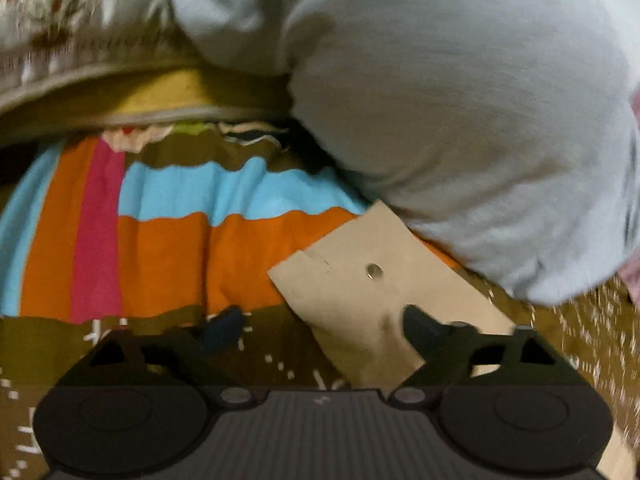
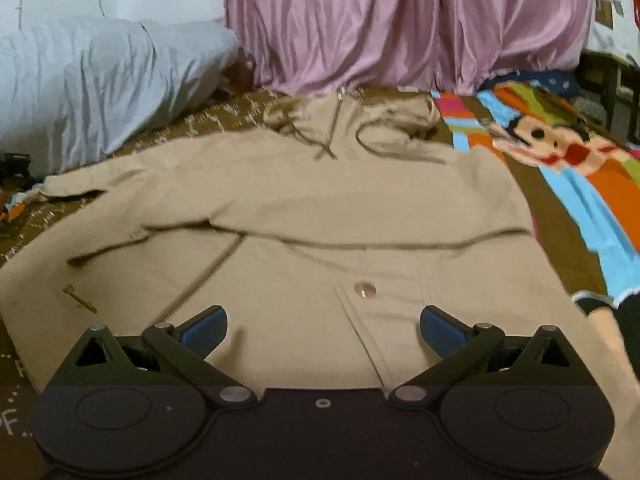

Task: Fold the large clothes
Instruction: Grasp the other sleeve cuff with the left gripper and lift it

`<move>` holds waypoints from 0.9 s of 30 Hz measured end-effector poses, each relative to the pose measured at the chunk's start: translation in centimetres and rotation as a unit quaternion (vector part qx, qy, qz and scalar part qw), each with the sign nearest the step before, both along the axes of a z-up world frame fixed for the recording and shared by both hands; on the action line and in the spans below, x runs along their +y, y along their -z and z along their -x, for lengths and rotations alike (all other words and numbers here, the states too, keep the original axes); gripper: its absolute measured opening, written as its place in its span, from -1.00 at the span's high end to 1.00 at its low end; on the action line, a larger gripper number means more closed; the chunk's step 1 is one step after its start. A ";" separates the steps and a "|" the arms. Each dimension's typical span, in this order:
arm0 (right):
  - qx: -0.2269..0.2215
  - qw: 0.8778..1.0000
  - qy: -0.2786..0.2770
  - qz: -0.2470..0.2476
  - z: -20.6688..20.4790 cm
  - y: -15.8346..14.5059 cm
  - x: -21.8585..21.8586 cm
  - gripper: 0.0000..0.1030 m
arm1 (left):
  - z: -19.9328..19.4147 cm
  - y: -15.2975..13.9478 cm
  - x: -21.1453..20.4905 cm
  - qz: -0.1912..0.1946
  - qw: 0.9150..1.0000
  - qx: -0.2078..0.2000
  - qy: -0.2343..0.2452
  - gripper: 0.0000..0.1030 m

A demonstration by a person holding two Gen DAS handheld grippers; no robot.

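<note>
Your jacket (image 2: 312, 216) lies flat on the bed, hood toward the pink curtain (image 2: 400, 24); folding looks barely begun. Both tools are apart and empty: right gripper (image 2: 323, 330) over the hem, left gripper (image 1: 320, 324) over a cuff (image 1: 372, 280). Next, clamp an edge. A striped blanket (image 1: 168, 248) covers the bed, with a grey pillow (image 1: 440, 100).

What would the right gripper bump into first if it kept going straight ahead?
Most likely the tan jacket. The right gripper points down at it with open jaws, near the snap button. Exact depth is hard to judge.
</note>
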State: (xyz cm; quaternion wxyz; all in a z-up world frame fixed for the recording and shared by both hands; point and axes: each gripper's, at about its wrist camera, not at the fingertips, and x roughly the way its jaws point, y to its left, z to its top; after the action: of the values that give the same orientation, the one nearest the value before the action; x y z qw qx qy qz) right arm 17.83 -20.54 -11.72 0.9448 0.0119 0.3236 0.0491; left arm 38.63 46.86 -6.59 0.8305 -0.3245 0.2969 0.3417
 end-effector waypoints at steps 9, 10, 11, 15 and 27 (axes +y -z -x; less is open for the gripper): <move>0.023 1.000 0.002 0.006 -0.4 1.0 0.0 -0.99 | -0.7 1.5 1.0 0.057 0.998 -0.035 -0.019 0.63; 0.022 1.000 0.002 0.005 -0.3 1.0 -0.1 -0.99 | -0.7 1.4 1.1 0.058 0.997 -0.039 -0.017 0.78; 0.023 1.000 0.003 0.004 -0.4 1.0 0.0 -0.99 | -0.6 1.2 0.9 0.054 0.998 -0.041 -0.015 0.85; 0.023 1.000 0.003 -0.003 -0.4 1.0 -0.1 -0.99 | 0.3 -0.4 -0.5 0.029 0.998 -0.055 -0.008 0.90; -0.012 0.997 0.016 -0.078 0.9 0.4 -2.5 -0.99 | 3.2 -15.2 -15.9 -0.156 0.962 -0.142 0.175 0.90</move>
State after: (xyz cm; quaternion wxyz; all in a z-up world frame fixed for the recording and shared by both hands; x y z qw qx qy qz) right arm 16.96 -23.04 -12.13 0.9455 0.0901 0.3073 0.0591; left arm 35.45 31.00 8.57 0.9513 -0.1788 0.1711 0.1837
